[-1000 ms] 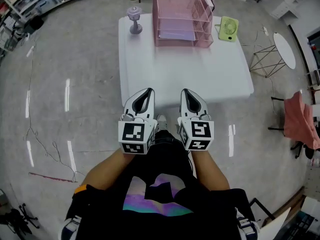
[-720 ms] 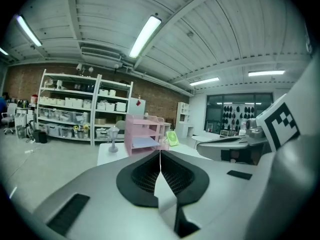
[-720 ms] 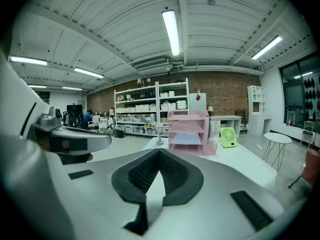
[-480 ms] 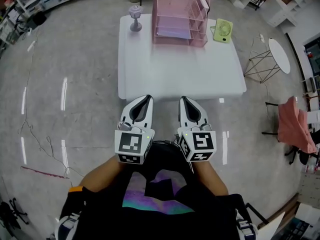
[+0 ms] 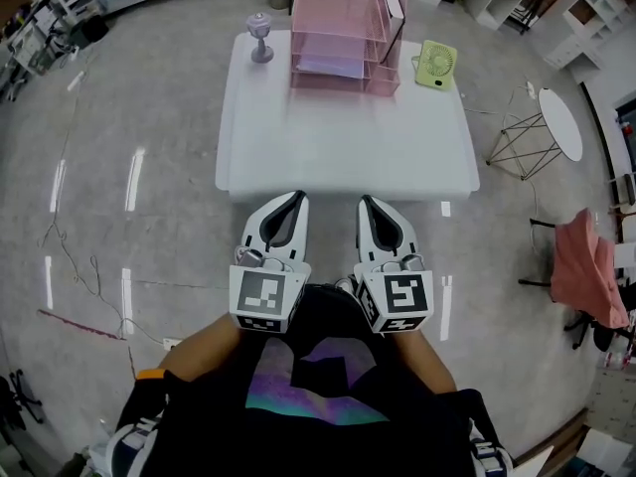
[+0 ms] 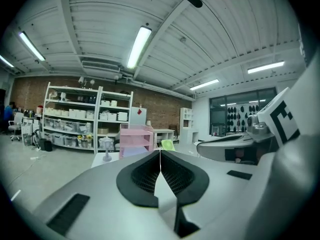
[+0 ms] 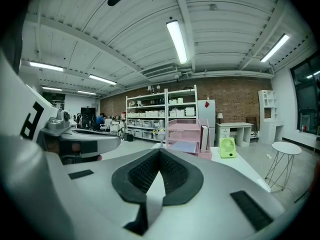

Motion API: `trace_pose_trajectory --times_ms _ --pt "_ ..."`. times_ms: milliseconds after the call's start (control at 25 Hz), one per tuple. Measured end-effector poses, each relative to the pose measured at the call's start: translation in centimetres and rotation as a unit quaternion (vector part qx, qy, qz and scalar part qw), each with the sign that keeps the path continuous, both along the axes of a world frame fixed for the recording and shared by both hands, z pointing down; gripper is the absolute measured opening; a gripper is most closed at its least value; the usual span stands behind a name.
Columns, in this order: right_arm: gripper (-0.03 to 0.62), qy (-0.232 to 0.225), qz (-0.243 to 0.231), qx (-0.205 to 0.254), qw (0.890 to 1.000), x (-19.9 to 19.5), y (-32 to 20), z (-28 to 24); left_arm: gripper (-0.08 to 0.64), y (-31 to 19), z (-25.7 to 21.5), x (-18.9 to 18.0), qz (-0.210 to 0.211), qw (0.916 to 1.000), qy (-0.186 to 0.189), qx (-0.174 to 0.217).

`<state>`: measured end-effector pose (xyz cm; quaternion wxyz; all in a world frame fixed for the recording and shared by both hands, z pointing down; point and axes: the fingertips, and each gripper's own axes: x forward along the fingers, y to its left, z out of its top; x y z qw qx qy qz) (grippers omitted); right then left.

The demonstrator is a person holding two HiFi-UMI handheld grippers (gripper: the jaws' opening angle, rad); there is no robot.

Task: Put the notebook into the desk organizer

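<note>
The pink wire desk organizer (image 5: 343, 23) stands at the far edge of the white table (image 5: 338, 137). A white notebook with a dark edge (image 5: 396, 8) stands upright in its right side slot, seen too in the right gripper view (image 7: 205, 138). A lavender sheet (image 5: 331, 66) lies in a lower tray. My left gripper (image 5: 296, 198) and right gripper (image 5: 366, 201) are held side by side just short of the table's near edge, both shut and empty. The left gripper (image 6: 160, 151) and right gripper (image 7: 160, 149) show their pads pressed together in their own views.
A green desk fan (image 5: 434, 65) sits right of the organizer and a small grey stand (image 5: 260, 38) left of it. A round white side table (image 5: 559, 117) and a chair draped in pink cloth (image 5: 591, 266) are on the right. Cables (image 5: 89, 296) trail over the floor on the left.
The table and organizer now sit farther away and a little more to the left in the head view. Both grippers stay shut, side by side.
</note>
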<state>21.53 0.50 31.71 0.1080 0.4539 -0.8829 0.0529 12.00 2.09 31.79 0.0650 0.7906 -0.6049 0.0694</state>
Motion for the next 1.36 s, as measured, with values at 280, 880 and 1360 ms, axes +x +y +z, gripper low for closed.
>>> trace_pose_trajectory --times_ms 280,880,1360 --pt "0.016 -0.005 -0.009 -0.006 1.000 2.9 -0.1 0.6 0.012 0.0 0.8 2.9 -0.012 0.9999 -0.006 -0.008" --pt "0.015 0.007 -0.006 -0.013 1.000 2.3 -0.7 1.9 0.011 -0.5 1.4 2.2 -0.016 0.9997 -0.010 -0.014" --pt "0.015 0.006 -0.004 -0.010 1.000 0.5 -1.3 1.8 0.011 -1.1 1.3 0.5 -0.014 0.9998 -0.013 -0.011"
